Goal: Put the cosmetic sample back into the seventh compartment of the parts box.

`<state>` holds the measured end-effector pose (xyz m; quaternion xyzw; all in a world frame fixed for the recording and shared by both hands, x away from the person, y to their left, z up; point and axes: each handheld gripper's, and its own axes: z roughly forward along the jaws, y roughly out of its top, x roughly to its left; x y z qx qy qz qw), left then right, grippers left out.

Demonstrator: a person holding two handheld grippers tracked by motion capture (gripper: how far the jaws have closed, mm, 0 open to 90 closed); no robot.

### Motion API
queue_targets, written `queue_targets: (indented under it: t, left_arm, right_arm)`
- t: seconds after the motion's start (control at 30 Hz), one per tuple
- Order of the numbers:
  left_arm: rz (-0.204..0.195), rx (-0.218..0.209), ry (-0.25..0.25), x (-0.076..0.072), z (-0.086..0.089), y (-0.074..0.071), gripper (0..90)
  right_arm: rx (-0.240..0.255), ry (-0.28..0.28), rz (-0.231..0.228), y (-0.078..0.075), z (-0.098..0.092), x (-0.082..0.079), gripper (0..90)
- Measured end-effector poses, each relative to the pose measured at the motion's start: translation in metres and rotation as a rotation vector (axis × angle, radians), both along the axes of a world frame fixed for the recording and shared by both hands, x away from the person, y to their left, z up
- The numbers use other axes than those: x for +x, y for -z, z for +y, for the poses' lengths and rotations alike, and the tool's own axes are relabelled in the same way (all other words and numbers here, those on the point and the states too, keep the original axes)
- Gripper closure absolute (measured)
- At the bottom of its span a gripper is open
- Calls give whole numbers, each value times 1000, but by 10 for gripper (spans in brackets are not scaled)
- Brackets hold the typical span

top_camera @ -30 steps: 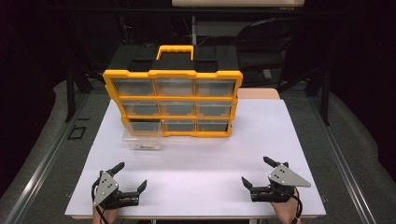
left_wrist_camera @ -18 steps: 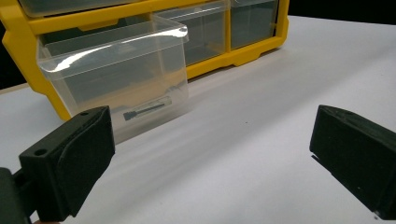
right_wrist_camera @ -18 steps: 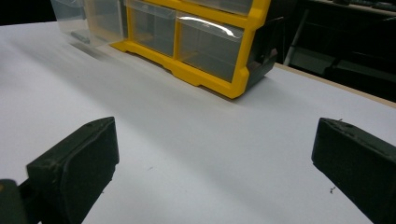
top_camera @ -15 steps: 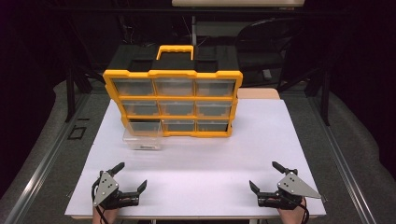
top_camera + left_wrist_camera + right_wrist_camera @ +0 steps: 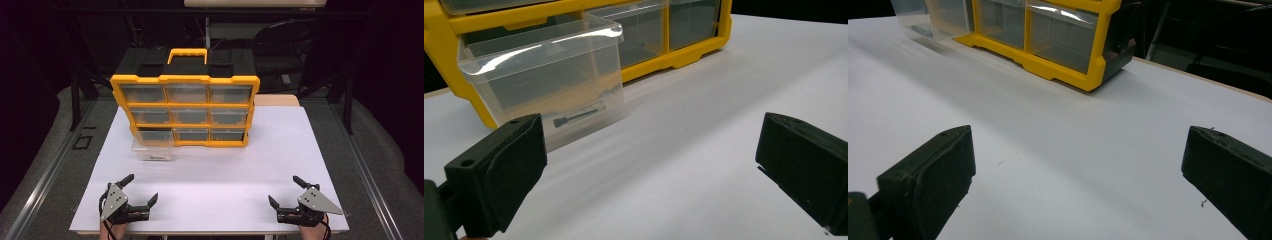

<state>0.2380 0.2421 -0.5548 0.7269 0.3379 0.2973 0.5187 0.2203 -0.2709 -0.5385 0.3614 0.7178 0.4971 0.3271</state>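
Note:
A yellow and black drawer organizer [image 5: 185,107] [image 5: 574,20] [image 5: 1048,35] with clear drawers stands at the back of the white table [image 5: 215,170]. One clear drawer [image 5: 152,150] [image 5: 544,80] sits out on the table in front of the empty bottom-left slot, with a small dark screw [image 5: 578,115] inside. My left gripper [image 5: 139,195] [image 5: 649,175] rests open near the front-left edge, nothing between its jaws. At the front right, my right gripper [image 5: 286,193] [image 5: 1078,185] is open too and holds nothing.
The table's front edge [image 5: 210,232] runs just behind both grippers. A wooden board [image 5: 277,100] shows behind the organizer's right side. Dark chairs and frames stand beyond the table. Open white surface lies between the grippers and the organizer.
My right gripper has drifted a little to the right and toward the front edge. The left gripper and the drawer have stayed put.

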Motion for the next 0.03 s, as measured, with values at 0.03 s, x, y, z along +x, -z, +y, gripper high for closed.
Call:
queue_targets:
  t: [0.03]
  left_arm:
    - [1,1,2,0,0,0,0]
  right_arm:
    - [1,0,2,0,0,0,0]
